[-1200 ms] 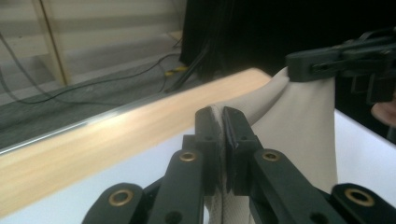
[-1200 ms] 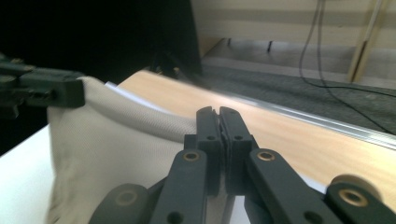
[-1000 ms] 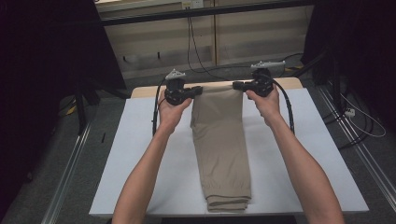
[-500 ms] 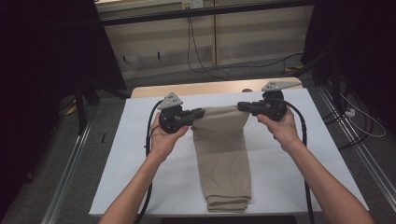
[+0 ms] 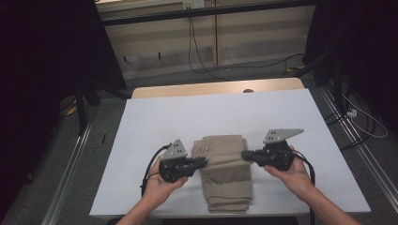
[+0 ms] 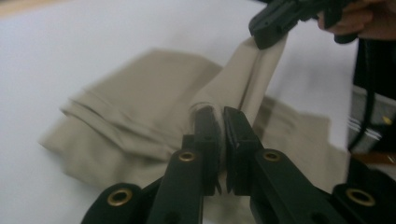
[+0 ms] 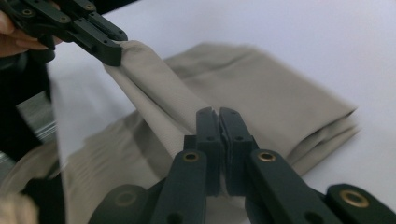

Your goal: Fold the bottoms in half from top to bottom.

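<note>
Beige trousers (image 5: 227, 173) lie folded lengthwise on the white table cover (image 5: 141, 140), their far end doubled back toward the near edge. My left gripper (image 5: 204, 161) is shut on the left corner of that doubled-back edge, and my right gripper (image 5: 244, 155) is shut on the right corner. In the left gripper view the jaws pinch beige cloth (image 6: 140, 116), which stretches taut to the other gripper (image 6: 268, 28). Seen from the right gripper view, the cloth (image 7: 261, 88) runs from the shut jaws to the other gripper (image 7: 109, 49).
The wooden table's far edge (image 5: 216, 87) shows beyond the white cover. Black cables (image 5: 206, 56) hang at the back wall. Metal rails (image 5: 70, 164) run along the floor at both sides of the table. Dark stands flank the table.
Both grippers have come from the far edge of the table toward the near side and lower, carrying the trousers' far end over the rest. The visible length of the trousers has roughly halved.
</note>
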`<action>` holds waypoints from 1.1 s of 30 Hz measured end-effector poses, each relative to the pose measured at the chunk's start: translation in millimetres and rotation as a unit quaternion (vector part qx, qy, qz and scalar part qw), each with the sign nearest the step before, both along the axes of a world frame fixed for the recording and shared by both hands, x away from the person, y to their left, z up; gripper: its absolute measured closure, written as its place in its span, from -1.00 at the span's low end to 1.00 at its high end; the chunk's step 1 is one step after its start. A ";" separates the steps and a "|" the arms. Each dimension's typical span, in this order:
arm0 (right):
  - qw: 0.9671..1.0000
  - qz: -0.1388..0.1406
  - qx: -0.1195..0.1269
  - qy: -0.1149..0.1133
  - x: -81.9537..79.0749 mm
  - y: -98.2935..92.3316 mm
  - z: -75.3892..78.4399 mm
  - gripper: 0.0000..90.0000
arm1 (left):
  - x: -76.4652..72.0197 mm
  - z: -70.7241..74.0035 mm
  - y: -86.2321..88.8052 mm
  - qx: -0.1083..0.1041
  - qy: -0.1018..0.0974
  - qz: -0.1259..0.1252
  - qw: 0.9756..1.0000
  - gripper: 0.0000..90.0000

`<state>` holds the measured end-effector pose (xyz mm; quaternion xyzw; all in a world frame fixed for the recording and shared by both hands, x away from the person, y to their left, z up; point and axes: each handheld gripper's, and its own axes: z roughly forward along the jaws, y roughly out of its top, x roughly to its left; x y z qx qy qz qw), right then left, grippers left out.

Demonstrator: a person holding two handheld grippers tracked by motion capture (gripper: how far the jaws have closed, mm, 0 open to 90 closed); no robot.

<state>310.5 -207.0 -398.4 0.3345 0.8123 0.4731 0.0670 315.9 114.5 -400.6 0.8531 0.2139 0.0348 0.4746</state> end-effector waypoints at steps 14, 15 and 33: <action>0.997 0.037 -0.041 0.050 -51.8 6.9 -33.2 0.75 | -39.4 -22.6 -2.7 0.043 0.000 -0.048 0.998 0.75; 0.997 0.034 -0.038 0.052 -54.4 5.6 -34.0 0.74 | -42.2 -23.8 -1.9 0.048 -0.003 -0.049 0.998 0.72; 0.997 -0.078 0.003 -0.028 -47.8 -18.0 -24.1 -0.55 | -16.9 -21.6 17.8 0.022 -0.054 0.081 0.995 -0.65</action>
